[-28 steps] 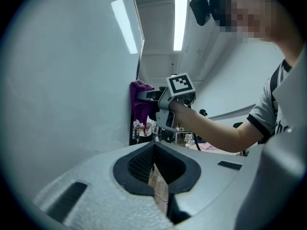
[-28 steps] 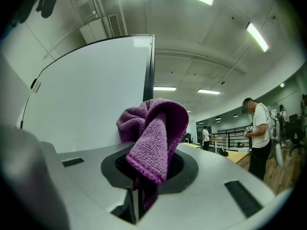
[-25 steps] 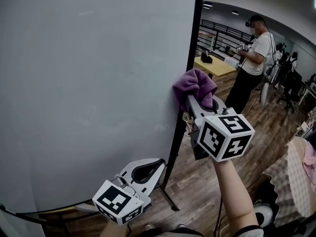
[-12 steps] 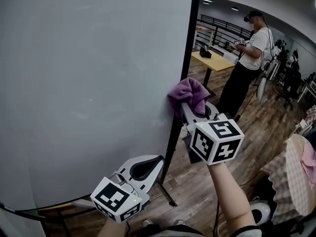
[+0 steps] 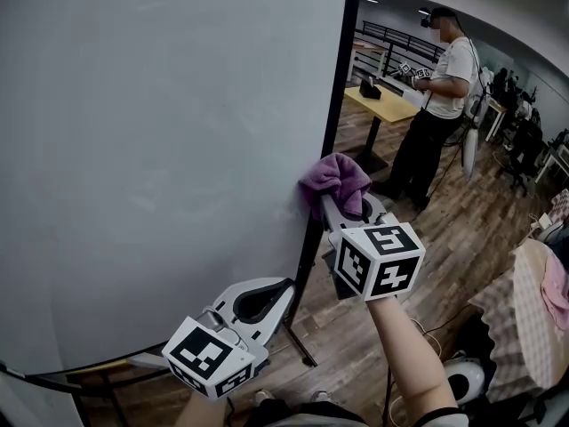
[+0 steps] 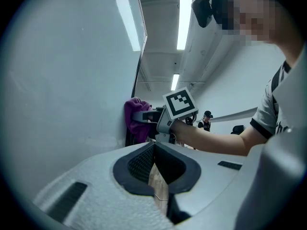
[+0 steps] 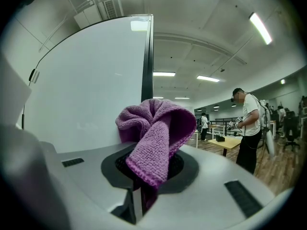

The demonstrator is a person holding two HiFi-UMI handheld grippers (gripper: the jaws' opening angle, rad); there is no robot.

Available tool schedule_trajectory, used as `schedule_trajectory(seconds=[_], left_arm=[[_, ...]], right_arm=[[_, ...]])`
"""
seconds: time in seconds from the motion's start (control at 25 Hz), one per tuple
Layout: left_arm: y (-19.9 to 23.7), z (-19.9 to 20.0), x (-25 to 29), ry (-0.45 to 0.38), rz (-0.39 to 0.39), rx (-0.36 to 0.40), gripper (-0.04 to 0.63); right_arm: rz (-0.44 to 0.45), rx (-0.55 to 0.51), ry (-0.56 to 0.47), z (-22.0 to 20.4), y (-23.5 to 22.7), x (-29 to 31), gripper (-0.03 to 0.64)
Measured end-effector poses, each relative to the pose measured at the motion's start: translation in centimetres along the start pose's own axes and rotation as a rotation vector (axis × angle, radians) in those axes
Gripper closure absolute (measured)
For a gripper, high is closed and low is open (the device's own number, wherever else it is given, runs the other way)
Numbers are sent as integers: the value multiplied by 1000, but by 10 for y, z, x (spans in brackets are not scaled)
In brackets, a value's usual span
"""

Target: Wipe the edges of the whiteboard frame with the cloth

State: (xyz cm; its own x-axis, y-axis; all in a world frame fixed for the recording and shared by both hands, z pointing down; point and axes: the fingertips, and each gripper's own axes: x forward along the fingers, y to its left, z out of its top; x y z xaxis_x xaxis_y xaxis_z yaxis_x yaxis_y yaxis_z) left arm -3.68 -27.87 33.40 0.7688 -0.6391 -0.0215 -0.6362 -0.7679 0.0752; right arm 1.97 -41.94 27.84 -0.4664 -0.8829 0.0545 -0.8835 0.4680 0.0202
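Observation:
The whiteboard (image 5: 160, 149) fills the left of the head view, its black frame edge (image 5: 331, 154) running down its right side. A purple cloth (image 5: 334, 181) is pressed against that edge about two thirds of the way down. My right gripper (image 5: 331, 205) is shut on the cloth (image 7: 156, 133), which bunches over the jaws beside the frame (image 7: 146, 56). My left gripper (image 5: 258, 302) hangs lower, near the board's bottom corner, with its jaws closed and nothing between them. The left gripper view shows the cloth (image 6: 136, 121) against the frame (image 6: 139, 71).
A person (image 5: 436, 105) wearing a headset stands behind a yellow table (image 5: 384, 100) on the wooden floor to the right. The board's stand foot (image 5: 302, 354) reaches out below. Fabric-covered furniture (image 5: 533, 301) sits at the far right.
My right gripper has slid the cloth down the frame's right edge. The left gripper has stayed roughly where it was.

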Motion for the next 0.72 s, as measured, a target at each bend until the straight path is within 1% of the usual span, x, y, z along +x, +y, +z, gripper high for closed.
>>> schedule_trajectory(seconds=[0.28,0.48,0.72], left_arm=[[5,-4,-5,9,14,-5,580],[13,-10,-7,15,23,0,580],[15,-12,-8,22,16,-7,580]], right_arm=[[-11,13,18,-15,3,1,554],[-26,19,12,-20,2,3,554],[-51,17,-6,-23,2,0,554]])
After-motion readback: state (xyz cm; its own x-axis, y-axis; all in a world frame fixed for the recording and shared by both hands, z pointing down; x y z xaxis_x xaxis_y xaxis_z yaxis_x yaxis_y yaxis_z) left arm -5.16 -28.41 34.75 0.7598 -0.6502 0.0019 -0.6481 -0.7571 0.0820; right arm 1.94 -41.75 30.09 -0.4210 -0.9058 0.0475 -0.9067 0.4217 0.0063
